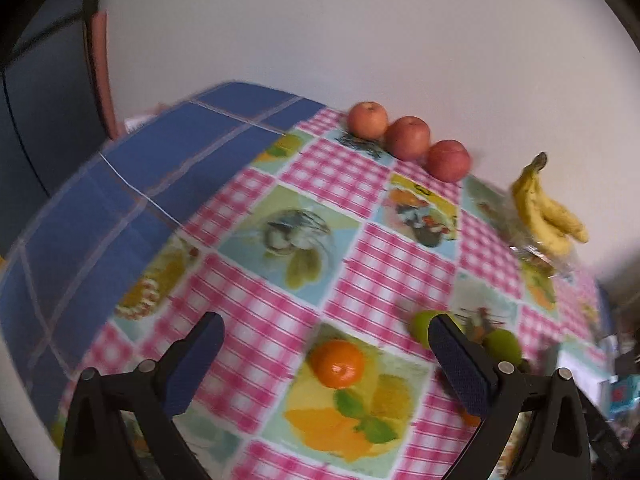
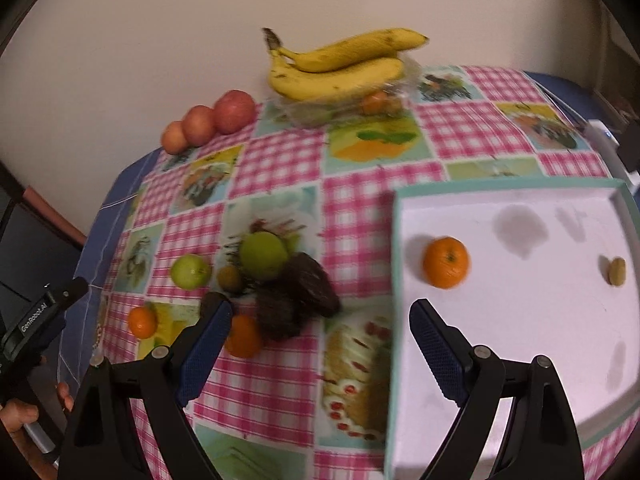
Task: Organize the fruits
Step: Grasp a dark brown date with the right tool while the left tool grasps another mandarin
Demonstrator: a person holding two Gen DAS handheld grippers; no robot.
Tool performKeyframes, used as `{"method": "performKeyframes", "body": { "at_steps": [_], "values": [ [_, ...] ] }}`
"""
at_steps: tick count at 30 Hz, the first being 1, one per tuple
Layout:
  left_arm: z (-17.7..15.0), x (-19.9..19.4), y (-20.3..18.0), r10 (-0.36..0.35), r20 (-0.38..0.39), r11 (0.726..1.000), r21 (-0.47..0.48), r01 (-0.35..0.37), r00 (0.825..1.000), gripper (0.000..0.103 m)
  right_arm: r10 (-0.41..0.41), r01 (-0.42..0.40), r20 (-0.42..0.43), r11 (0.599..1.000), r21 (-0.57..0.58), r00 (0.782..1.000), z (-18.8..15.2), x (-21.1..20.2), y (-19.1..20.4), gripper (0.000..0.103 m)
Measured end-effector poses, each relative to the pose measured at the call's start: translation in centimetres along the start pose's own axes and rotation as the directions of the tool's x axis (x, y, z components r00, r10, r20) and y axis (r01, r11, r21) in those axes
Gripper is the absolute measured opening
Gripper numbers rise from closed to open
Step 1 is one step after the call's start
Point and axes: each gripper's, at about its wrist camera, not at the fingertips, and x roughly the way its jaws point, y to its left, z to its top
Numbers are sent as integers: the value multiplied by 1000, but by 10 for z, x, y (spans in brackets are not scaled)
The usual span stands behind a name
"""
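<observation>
In the left wrist view my left gripper (image 1: 324, 344) is open and empty above the checked tablecloth, with a mandarin (image 1: 338, 363) between its fingers on the cloth. Two green fruits (image 1: 420, 325) lie behind its right finger. In the right wrist view my right gripper (image 2: 320, 320) is open and empty over the left edge of a white tray (image 2: 520, 320). One mandarin (image 2: 445, 262) and a small brownish fruit (image 2: 616, 271) lie in the tray. Left of the tray lie two green fruits (image 2: 264, 254), two mandarins (image 2: 243, 336) and dark fruits (image 2: 296, 296).
Three red apples (image 1: 408, 138) stand in a row by the wall, also in the right wrist view (image 2: 234, 111). A banana bunch (image 2: 340, 66) rests on a clear plastic container by the wall. The other hand-held gripper (image 2: 44, 312) shows at the left table edge.
</observation>
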Motion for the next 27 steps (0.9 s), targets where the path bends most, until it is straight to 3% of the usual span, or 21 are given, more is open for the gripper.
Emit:
{"method": "performKeyframes", "body": {
  "at_steps": [4,8,16,18,22,23,27],
  "values": [
    [-5,15,-5,15,-58,1000,7,-15,998,102,-1,2,25,999,-35,1000,4,1,8,90],
    [-10,34,-8,14,-106,1000,3,-13,994,99,-14,15,11,998,-55,1000,5,11,7,72],
    [-21,61,-4,1,-188,999,-38,-9,982,84,-15,14,-32,999,-48,999,2,40,2,57],
    [-23,66,-4,-12,-208,999,-49,1,978,73,-2,0,-49,999,-32,999,1,48,0,49],
    [-26,71,-5,-18,-226,998,-56,5,974,58,8,-9,-66,1000,-11,998,-1,60,-1,44],
    [-26,71,-6,-23,-228,999,-53,11,973,49,14,-14,-66,1000,1,998,-1,61,-2,41],
    [-26,71,-7,-33,-231,998,-55,21,972,43,17,-17,-59,1000,9,998,-1,62,-4,38]
  ]
}}
